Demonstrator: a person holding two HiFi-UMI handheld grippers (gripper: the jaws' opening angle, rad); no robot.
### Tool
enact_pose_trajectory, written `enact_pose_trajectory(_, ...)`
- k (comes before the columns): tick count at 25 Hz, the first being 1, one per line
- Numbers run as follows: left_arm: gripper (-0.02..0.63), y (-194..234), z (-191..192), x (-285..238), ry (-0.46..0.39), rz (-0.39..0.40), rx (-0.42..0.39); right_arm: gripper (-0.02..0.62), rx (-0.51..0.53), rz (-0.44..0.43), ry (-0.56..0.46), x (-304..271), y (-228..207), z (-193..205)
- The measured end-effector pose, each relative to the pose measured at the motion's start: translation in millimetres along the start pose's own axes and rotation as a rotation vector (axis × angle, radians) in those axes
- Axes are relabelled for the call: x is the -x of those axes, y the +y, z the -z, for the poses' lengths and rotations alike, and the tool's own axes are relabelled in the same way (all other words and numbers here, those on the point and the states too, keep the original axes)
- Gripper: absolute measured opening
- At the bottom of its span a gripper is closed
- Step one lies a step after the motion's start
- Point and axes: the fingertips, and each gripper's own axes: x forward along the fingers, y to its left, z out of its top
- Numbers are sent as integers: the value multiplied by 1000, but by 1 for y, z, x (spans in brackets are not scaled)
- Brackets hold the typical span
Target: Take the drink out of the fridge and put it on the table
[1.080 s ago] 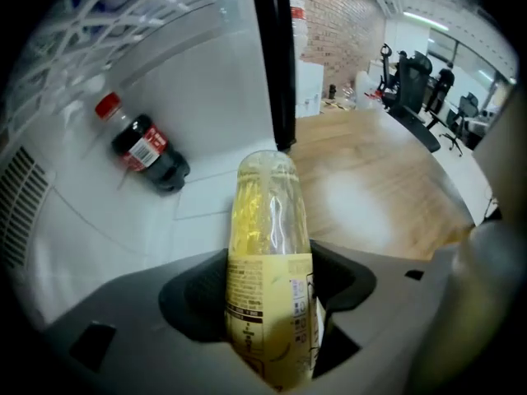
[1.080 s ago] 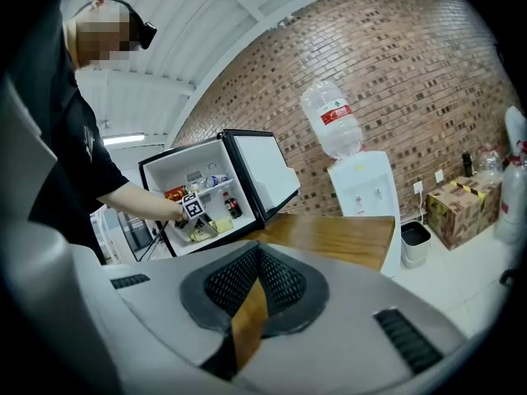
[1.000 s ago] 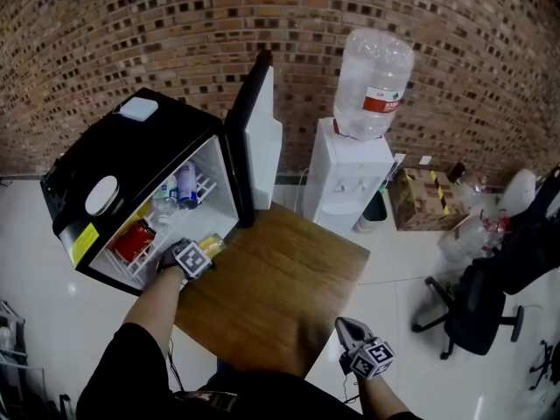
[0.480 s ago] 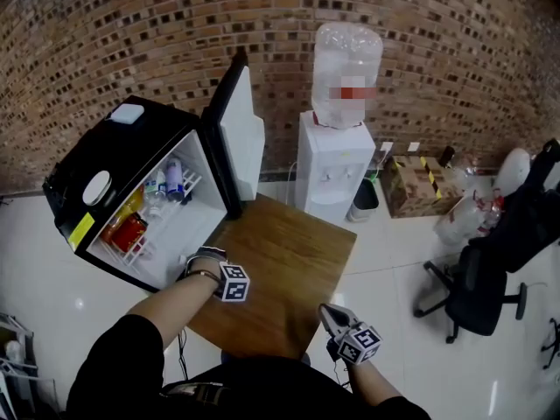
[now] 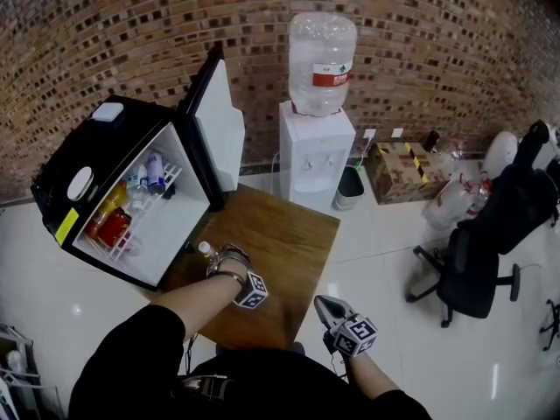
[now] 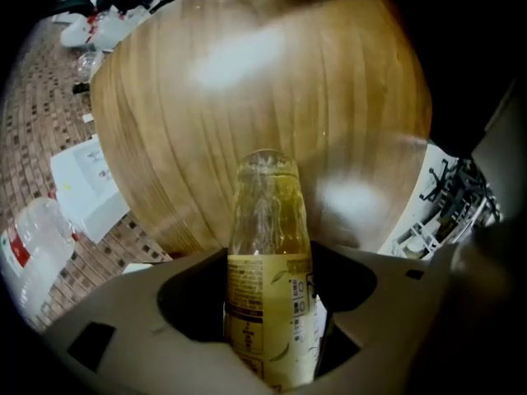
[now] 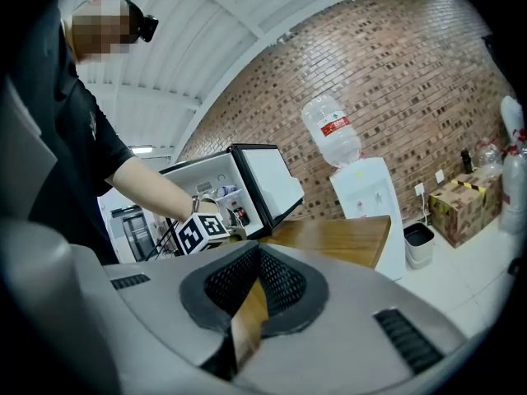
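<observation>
The left gripper is clenched on the drink bottle: the left gripper view shows the bottle's labelled body seated between the two fingers, with pad surfaces against it on both sides. The clear portion, filled with yellow liquid, projects forward beyond the fingertips. Directly ahead of and below the fingertips lies the wooden table. Whether the bottle touches the wood cannot be determined. In the head view the bottle's cap end extends past the fingers toward the fridge, which stands just beyond the fingertips at the table's left edge. The fridge door is open, and several other containers stand on the racks inside. The right gripper is closed and empty: the right gripper view shows its fingers brought together, leaving only a thin slit through which the wood shows. It hangs off the near edge of the table, to the right of the left gripper and well apart from the bottle. Far ahead of the right fingertips, past the table, stands the water dispenser, with an office chair off to the right.
</observation>
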Motion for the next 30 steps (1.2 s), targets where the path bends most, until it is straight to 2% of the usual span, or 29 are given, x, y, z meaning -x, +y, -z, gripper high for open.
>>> enact_pose_trajectory(4,293,5,0,5,87,-11,-48,20,-32,-22,-49,3,6,-10)
enact_pose_trajectory(10,301,1,-3,17,256,-65,-152,20,-10,4,-25,8,-3,-4)
enact_pose_trajectory(19,304,-2,-20,22,256,-90,-155,20,-33,-18,-50,3,1,-10)
enact_pose_trajectory(23,305,0,-22,19,221,-109,-127,20,-29,-18,-48,1,2,-9)
enact_pose_trajectory(25,330,2,-28,21,175,-127,-101,20,-31,-18,-49,0,2,-9)
enact_pose_trajectory(27,357,5,-39,24,103,-138,-54,20,-22,-18,-43,-1,2,-11)
enact_pose_trajectory(30,360,12,-61,36,-63,-155,52,20,14,8,-4,1,-4,-6)
